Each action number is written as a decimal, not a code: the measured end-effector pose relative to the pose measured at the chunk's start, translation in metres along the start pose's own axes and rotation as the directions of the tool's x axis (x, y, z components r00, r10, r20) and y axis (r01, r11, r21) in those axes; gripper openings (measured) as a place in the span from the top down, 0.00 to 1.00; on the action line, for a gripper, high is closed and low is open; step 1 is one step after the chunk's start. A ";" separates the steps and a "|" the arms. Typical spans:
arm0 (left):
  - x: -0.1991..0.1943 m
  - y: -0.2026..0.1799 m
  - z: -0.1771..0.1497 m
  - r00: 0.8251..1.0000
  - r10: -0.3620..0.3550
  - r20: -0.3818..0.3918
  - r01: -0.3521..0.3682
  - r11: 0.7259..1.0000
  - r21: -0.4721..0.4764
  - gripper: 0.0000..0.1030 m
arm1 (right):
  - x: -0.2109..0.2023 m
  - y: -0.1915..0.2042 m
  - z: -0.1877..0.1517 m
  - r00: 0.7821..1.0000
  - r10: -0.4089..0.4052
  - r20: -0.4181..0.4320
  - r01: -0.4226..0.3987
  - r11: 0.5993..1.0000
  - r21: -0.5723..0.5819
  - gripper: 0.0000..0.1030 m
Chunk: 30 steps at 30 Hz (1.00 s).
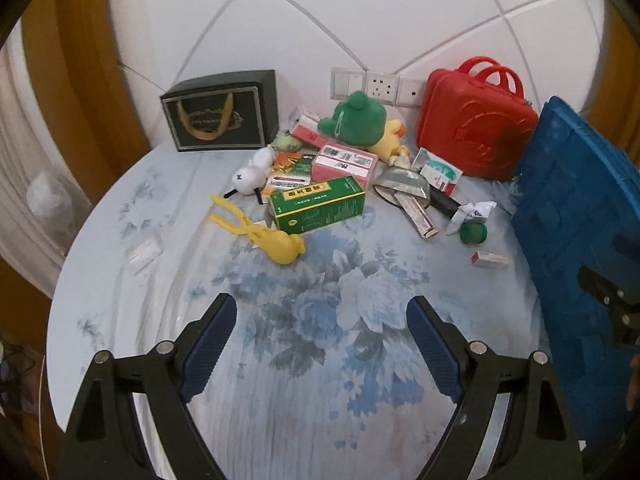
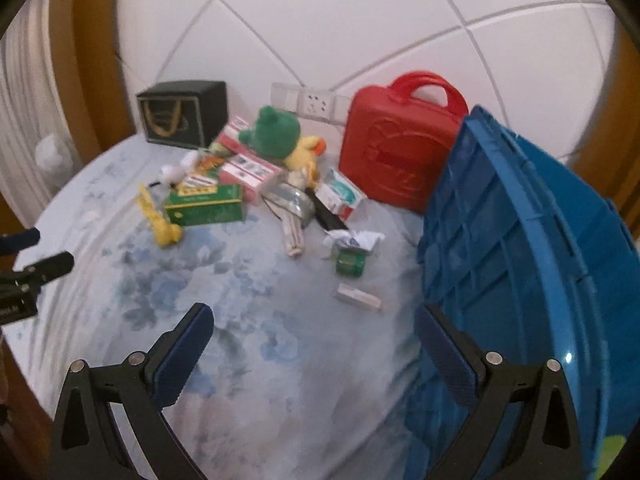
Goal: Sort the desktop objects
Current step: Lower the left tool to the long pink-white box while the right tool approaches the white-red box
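Observation:
A pile of small objects lies at the back of a floral-cloth table [image 1: 320, 360]: a green box [image 1: 318, 204], pink boxes [image 1: 344, 163], a green frog plush [image 1: 356, 118], a yellow duck clip [image 1: 264, 232], a white plush [image 1: 252, 174], a small green jar [image 1: 473, 233] and a small flat box [image 1: 490, 259]. My left gripper [image 1: 321, 312] is open and empty above the front of the table. My right gripper [image 2: 314, 322] is open and empty beside the blue crate [image 2: 540, 260]. The flat box [image 2: 358, 298] lies just ahead of it.
A red plastic case [image 1: 476, 128] stands against the tiled wall at the back right. A black gift bag [image 1: 220, 112] stands at the back left. The blue crate [image 1: 580, 220] fills the right side. Wall sockets [image 1: 378, 88] sit behind the pile.

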State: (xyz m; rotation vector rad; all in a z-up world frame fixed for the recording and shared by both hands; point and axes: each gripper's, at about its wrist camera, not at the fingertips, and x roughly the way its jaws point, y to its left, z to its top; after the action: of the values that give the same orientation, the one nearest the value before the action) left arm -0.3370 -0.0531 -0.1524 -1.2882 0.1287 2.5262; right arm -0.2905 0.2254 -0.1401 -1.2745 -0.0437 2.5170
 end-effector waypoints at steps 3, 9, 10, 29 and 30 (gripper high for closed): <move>0.026 -0.007 0.010 0.999 -0.044 -0.025 0.045 0.998 0.034 0.15 | 0.017 -0.003 -0.005 0.999 0.024 -0.022 -0.022 0.995 0.093 0.00; 0.080 -0.017 0.030 0.992 -0.118 -0.054 0.123 0.986 0.115 0.15 | 0.067 -0.008 -0.018 0.998 0.010 -0.063 0.010 0.950 0.312 0.00; 0.086 -0.019 0.031 0.991 -0.124 -0.058 0.130 0.984 0.120 0.15 | 0.078 -0.009 -0.021 0.997 0.004 -0.079 0.023 0.942 0.334 0.00; 0.299 -0.136 0.080 0.942 -0.263 -0.211 0.303 0.934 0.188 0.15 | 0.238 -0.074 -0.053 0.968 -0.112 -0.225 0.226 0.779 0.585 0.00; 0.308 -0.143 0.082 0.944 -0.254 -0.213 0.295 0.935 0.195 0.15 | 0.246 -0.077 -0.055 0.970 -0.094 -0.226 0.214 0.774 0.596 0.00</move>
State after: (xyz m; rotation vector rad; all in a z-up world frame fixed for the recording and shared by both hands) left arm -0.5262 0.1694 -0.3429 -1.3420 0.2485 2.0887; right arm -0.3623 0.3640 -0.3519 -1.1444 0.6432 1.9936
